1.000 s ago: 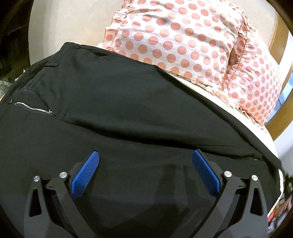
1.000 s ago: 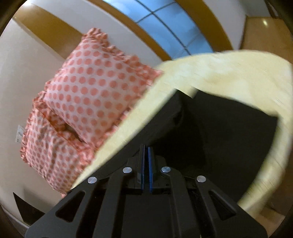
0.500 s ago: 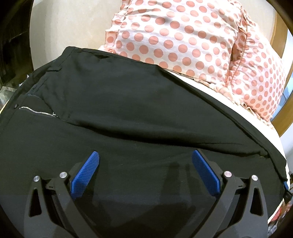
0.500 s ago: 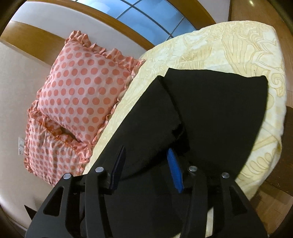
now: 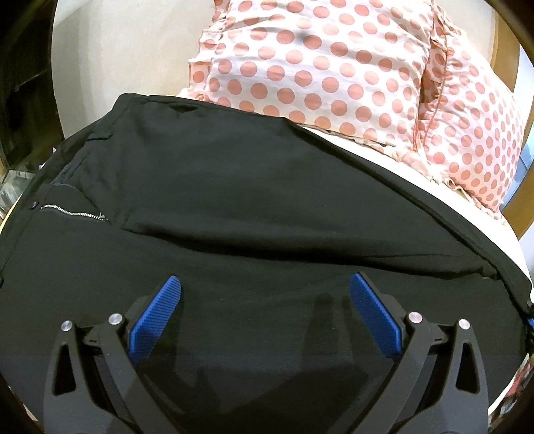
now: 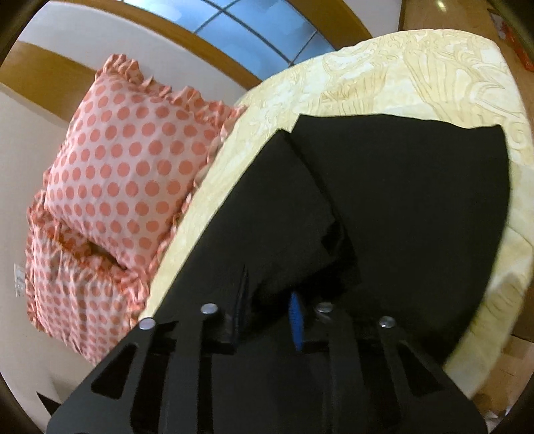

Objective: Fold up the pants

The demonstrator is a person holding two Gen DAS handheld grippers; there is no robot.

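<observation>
On the patterned bedspread point(image 6: 373, 83), black pants point(image 5: 253, 200) lie spread; left gripper point(image 5: 265, 293) wide apart, right gripper point(image 6: 268, 293) parted, neither holding cloth.

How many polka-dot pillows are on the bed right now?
2. The upper pillow leans against the wall; the lower pillow sits partly beneath it, beside the pants. More could be out of view.

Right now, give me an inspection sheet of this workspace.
Surface: bed with cream patterned bedspread.
Job's things: black pants lie across the bed, one part folded over; zipper exposed.
Clutter: two polka-dot pillows beside the pants.
Grippers: left gripper open above the fabric; right gripper open at a fold, blue fingers apart.
Cables: nothing seen.
Surroundings: window with wooden frame, pale wall.
</observation>
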